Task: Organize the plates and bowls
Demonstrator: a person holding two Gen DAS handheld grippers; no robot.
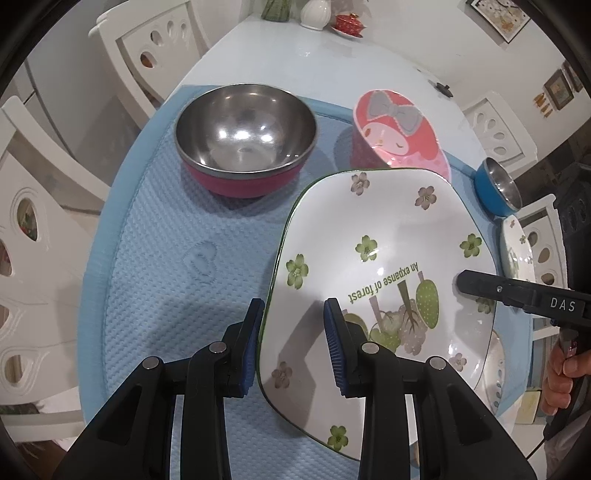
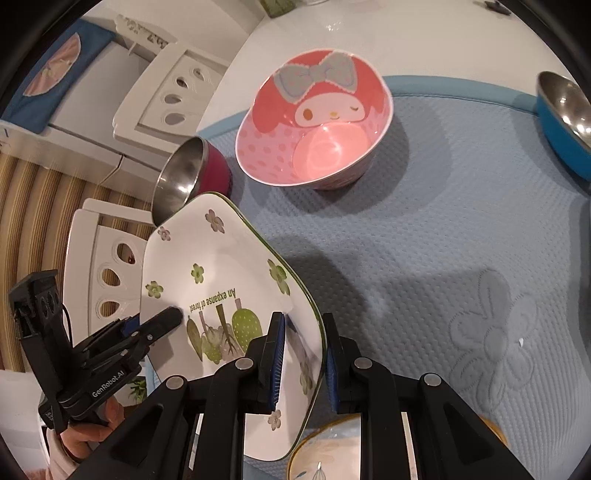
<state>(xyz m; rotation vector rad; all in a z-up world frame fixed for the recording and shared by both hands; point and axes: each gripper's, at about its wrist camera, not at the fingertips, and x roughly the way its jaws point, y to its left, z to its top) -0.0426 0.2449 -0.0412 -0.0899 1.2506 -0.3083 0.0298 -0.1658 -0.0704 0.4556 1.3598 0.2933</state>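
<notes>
A white square plate with green flowers (image 1: 369,258) (image 2: 221,269) is held above the light blue mat (image 1: 166,258). My left gripper (image 1: 293,314) straddles its left rim, and my right gripper (image 2: 304,325) straddles its right rim; both look closed on the rim. The right gripper also shows in the left wrist view (image 1: 465,282), and the left one in the right wrist view (image 2: 173,317). A steel bowl with a magenta shell (image 1: 245,136) (image 2: 192,173), a pink cartoon bowl (image 1: 399,129) (image 2: 317,122) and a blue steel bowl (image 1: 496,186) (image 2: 565,122) stand on the mat.
Another flowered plate (image 1: 517,251) lies at the mat's right edge. A yellow-rimmed plate (image 2: 325,450) lies under the held plate. White chairs (image 1: 155,48) surround the white table (image 1: 369,62). A vase and a red dish (image 1: 347,22) stand at the far end.
</notes>
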